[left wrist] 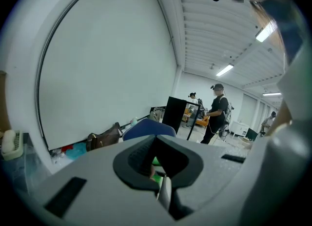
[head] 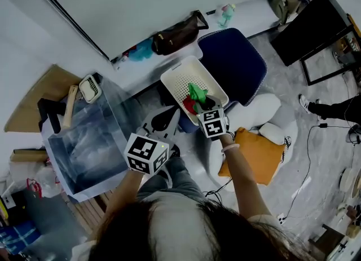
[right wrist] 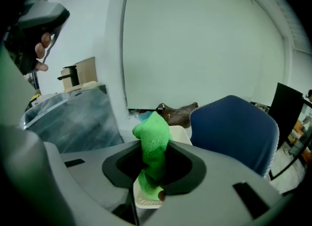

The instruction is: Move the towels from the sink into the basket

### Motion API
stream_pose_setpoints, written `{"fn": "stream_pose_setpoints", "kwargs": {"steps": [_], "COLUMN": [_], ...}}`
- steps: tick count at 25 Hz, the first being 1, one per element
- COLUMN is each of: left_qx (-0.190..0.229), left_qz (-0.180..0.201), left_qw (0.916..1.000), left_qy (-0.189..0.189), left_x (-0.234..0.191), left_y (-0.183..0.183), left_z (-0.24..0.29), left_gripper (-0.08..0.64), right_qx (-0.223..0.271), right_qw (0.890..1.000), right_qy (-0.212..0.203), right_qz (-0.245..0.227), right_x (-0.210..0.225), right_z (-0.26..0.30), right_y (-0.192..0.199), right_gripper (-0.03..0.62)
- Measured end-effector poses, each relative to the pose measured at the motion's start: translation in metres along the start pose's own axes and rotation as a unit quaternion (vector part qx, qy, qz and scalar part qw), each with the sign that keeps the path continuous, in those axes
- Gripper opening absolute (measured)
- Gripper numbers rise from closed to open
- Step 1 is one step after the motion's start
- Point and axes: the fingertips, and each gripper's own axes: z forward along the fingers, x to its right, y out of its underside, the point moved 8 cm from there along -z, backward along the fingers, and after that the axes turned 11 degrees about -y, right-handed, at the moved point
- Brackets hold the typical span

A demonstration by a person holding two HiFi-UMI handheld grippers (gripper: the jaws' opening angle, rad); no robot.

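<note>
A white perforated basket [head: 175, 76] stands on the floor ahead of me with a red towel [head: 189, 105] in it. My right gripper [head: 200, 103] is over the basket, shut on a green towel [head: 196, 92]. In the right gripper view the green towel [right wrist: 153, 142] stands up between the jaws of the right gripper [right wrist: 152, 171], above the basket's edge [right wrist: 146, 201]. The clear-walled sink [head: 84, 158] is at my left. My left gripper [head: 163, 124] sits between sink and basket; in its own view the left gripper [left wrist: 158, 171] holds nothing that I can see, and its jaw gap is unclear.
A blue chair [head: 234, 62] stands right behind the basket, with a brown bag [head: 177, 34] against the wall. An orange cushion [head: 251, 155] lies on the floor at my right. A black cabinet [head: 316, 26] stands far right. A person [left wrist: 217, 113] stands farther off.
</note>
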Motion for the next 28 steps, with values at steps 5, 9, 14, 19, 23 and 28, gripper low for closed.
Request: {"fn": "stream_pose_setpoints", "kwargs": {"steps": [5,9,14,19,23,28], "left_qx": [-0.008,-0.017,-0.026,-0.027,-0.023,-0.012], "left_qz": [-0.002,-0.01,-0.012,-0.014,-0.017,-0.016], "left_qw": [1.0,0.9998,0.9995,0.9994,0.9994,0.9997], "left_qy": [0.0,-0.004,-0.01,-0.016,-0.017,-0.017], "left_x": [-0.006,-0.013,-0.021,-0.028,-0.031,-0.027], "left_y": [0.007,0.014,0.02,0.024,0.024,0.02], "left_z": [0.005,0.008,0.005,0.0,-0.004,-0.015], "left_gripper": [0.009,0.009,0.009,0.009,0.009,0.009], "right_qx": [-0.039,-0.078,-0.114,-0.122,-0.117,-0.079], "right_qw": [0.999,0.997,0.993,0.991,0.992,0.994], "right_qy": [0.015,0.023,0.039,0.044,0.047,0.052], "right_qz": [-0.005,-0.002,-0.002,0.016,0.028,0.056], "right_x": [0.016,0.027,0.037,0.037,0.031,0.021], "right_z": [0.022,0.041,0.053,0.054,0.045,0.024], "right_y": [0.021,0.038,0.051,0.055,0.055,0.048], "right_gripper": [0.12,0.121,0.148,0.163,0.176,0.181]}}
